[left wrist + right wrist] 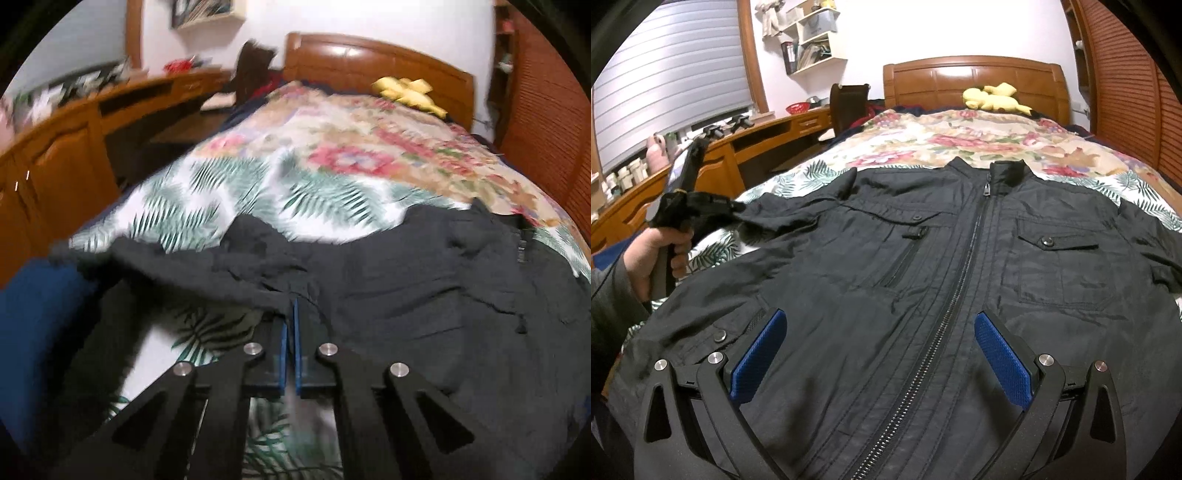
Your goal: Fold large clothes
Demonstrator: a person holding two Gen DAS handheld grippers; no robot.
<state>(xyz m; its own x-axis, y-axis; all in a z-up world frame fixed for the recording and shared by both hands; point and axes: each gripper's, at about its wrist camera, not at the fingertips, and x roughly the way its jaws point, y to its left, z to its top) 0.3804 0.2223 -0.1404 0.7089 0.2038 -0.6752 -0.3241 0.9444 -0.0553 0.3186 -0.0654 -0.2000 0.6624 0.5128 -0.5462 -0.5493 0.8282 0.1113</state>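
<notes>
A black zip-up jacket [923, 266] lies face up on the bed, collar toward the headboard. My right gripper [881, 325] is open, hovering over the jacket's lower front, one blue pad on each side of the zipper. My left gripper [291, 306] is shut on the jacket's left sleeve [207, 266], holding it lifted above the bedspread. In the right wrist view the left gripper [733, 206] shows at the far left, held by a hand, clamped on the sleeve end [764, 218]. The left wrist view is blurred.
The bed has a palm-leaf sheet [812, 173] and a floral cover [942, 136]. A yellow plush toy [993, 98] lies by the wooden headboard [971, 77]. A curved wooden desk [764, 136] runs along the left; a slatted wardrobe [1126, 85] stands right.
</notes>
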